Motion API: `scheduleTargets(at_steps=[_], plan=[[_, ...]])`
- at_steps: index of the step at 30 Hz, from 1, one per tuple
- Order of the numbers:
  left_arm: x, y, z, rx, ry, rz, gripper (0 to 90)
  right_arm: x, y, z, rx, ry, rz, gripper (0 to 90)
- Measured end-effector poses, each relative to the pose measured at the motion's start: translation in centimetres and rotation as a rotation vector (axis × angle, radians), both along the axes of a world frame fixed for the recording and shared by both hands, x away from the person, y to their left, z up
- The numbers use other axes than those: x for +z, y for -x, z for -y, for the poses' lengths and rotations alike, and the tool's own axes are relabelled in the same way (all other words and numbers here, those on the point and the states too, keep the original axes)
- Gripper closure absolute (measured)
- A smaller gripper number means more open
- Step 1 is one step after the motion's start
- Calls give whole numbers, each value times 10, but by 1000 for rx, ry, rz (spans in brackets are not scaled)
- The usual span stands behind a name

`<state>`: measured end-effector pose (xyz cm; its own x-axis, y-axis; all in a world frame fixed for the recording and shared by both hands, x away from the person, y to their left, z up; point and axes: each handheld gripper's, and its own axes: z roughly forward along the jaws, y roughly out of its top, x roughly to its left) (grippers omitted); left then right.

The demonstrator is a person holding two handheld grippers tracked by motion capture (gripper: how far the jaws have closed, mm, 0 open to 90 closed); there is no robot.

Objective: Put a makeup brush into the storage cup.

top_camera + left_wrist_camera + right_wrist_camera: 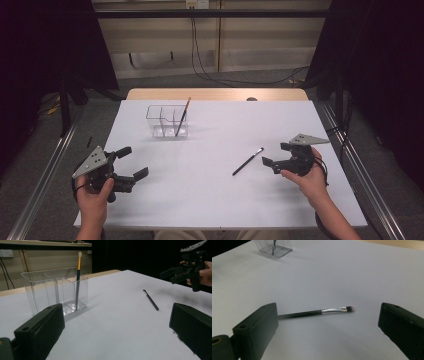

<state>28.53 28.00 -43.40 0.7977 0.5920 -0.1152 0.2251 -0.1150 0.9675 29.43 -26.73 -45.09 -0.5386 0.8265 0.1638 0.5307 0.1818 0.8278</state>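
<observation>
Step in hand: we judged this the approach to a pick-up — our right gripper (278, 155) hung just beside the loose brush (248, 161), jaws spread wide and holding nothing.
Brush position: it lay flat on the white table (210, 200), right of centre, well apart from the organiser; in the right gripper view the brush (317, 312) sat between our two jaws, bristle tip toward the right jaw, handle running behind the left one.
Left gripper: our left gripper (131, 162) rested at the near left of the table, jaws likewise apart and empty.
Organiser: a clear organiser (166, 121) with inner dividers stood toward the far side; a second brush (182, 118) leaned in its right-hand compartment.
Next move: we thought it called for lowering the right jaws around the thin handle and closing squarely — the shaft was slim and round, so it looked apt to roll or slip.
Loose brush make: glossy black handle, bright metal ferrule, short dark bristles.
Standing brush make: seen from the left gripper view, the second brush (78, 280) had a dark shaft, a gold band and a pale rounded tip.
Organiser make: hard, see-through and straight-walled — probably plastic.
Table surface: smooth, matt, white.
</observation>
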Motion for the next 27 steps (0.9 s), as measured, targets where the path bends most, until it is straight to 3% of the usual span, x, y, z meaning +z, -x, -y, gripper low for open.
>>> scheduleTargets(at_steps=[15, 27], plan=[[0, 1, -2, -3, 6, 3, 1, 4, -21, -19, -36, 56, -98, 23], [-1, 0, -2, -4, 7, -3, 0, 2, -39, -28, -113, 98, -242, 23]])
